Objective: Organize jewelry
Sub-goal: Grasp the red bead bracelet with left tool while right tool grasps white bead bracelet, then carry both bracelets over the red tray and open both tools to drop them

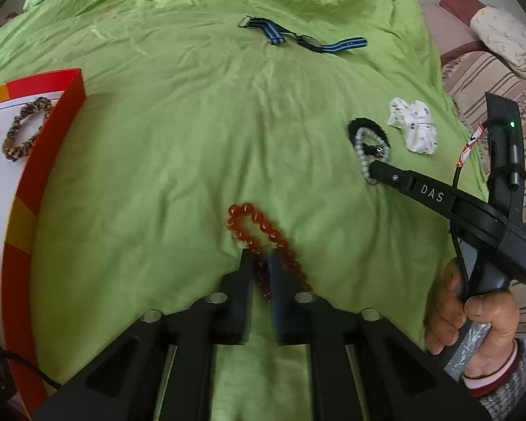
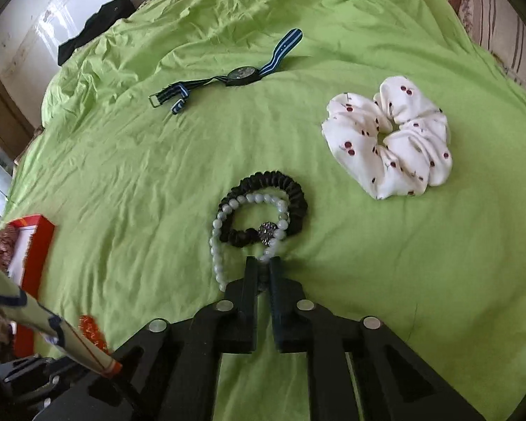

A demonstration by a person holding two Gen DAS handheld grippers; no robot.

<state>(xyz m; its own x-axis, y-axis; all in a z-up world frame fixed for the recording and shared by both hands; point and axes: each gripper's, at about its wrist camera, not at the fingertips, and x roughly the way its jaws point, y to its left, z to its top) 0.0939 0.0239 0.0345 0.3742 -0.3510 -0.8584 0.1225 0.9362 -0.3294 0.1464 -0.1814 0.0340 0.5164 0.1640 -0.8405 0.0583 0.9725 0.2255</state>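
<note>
On the green bedspread, a red bead bracelet lies in front of my left gripper, whose jaws are shut on its near end. My right gripper is shut on a pale bead bracelet. That bracelet lies across a black scrunchie. In the left wrist view the right gripper comes in from the right, held by a hand, its tip at the pale bead bracelet. A red-walled box at the left holds a brown patterned scrunchie.
A white scrunchie with a cherry print lies to the right of the black one. A blue-striped strap watch lies farther back. The red box sits at the left. A striped sofa borders the bed on the right.
</note>
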